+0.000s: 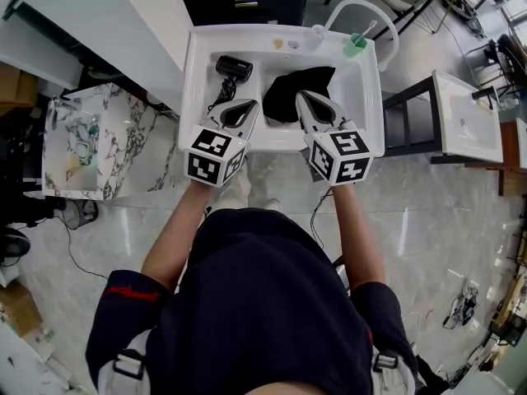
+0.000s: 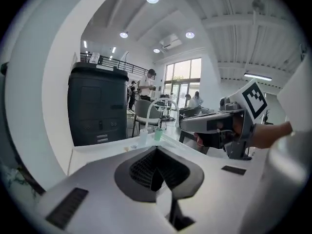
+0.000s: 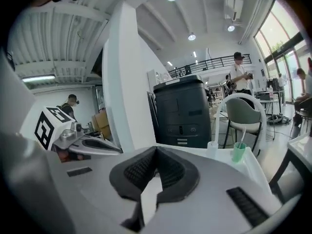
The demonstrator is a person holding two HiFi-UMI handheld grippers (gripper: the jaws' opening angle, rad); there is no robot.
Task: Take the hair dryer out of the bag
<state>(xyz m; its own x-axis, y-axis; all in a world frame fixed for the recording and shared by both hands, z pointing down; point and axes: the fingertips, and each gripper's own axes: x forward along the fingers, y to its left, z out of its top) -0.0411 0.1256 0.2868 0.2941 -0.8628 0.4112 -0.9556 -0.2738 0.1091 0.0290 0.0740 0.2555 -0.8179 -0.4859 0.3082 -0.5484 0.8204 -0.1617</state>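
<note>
A black hair dryer (image 1: 233,68) lies on the white table (image 1: 366,97) at its back left, outside the bag, with its cord trailing toward the near left. To its right the black bag (image 1: 290,93) lies slumped and flat. Both grippers hang side by side over the table's near half, raised above it. My left gripper (image 1: 250,105) (image 2: 156,151) is shut and holds nothing; its tip is near the bag's left edge. My right gripper (image 1: 301,97) (image 3: 157,151) is shut and holds nothing too; in the head view its tip overlaps the bag's near right part.
A green cup (image 1: 356,45) with a toothbrush and a small clear bottle (image 1: 318,33) stand at the table's back right. Behind are a black cabinet (image 3: 183,113) and a white chair (image 3: 243,116). A marbled stand (image 1: 90,142) is at the left, a white side table (image 1: 465,118) at the right.
</note>
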